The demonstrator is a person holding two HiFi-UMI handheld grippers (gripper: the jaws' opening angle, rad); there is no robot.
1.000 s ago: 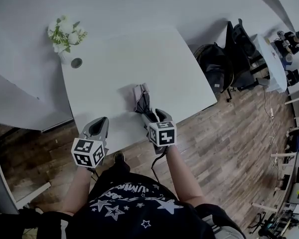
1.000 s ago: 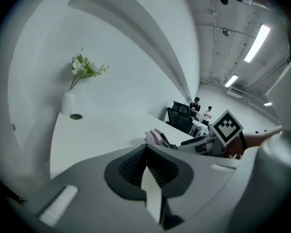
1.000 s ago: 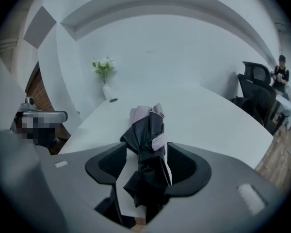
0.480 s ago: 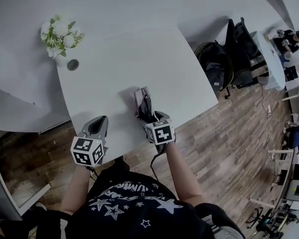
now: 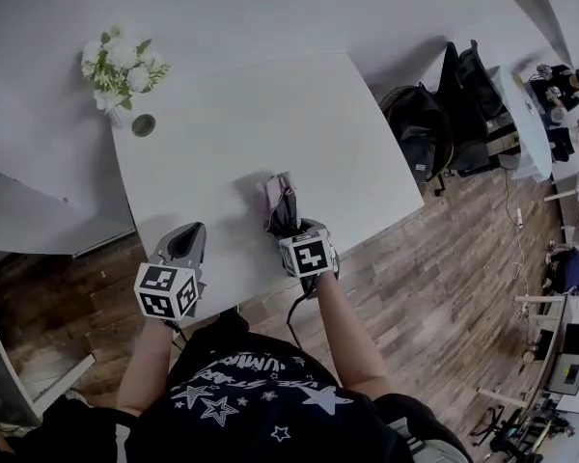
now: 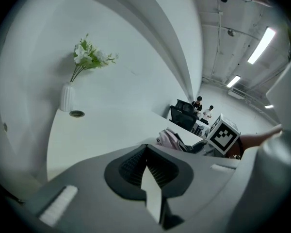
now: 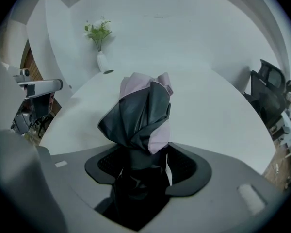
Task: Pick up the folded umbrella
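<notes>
We count one folded umbrella (image 5: 278, 201) on the surface (image 5: 232, 114), long axis running 6 to 12 o'clock, canopy pointing to 12. Two tools: the right hand-held gripper (image 5: 290, 228) is closing its wide jaws round the 6 o'clock end, and the left hand-held gripper (image 5: 187, 241), at the umbrella's 8 o'clock, is pinched together and empty.

Dim grey light throughout, soft shadows, fisheye bending, dark vignetted edges.

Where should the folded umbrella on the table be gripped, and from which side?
Grip the folded umbrella at its narrow dark near end, coming steeply from above on the person's side: the fabric farther away bunches wide. The right gripper is there, jaws closing with that end between them.
</notes>
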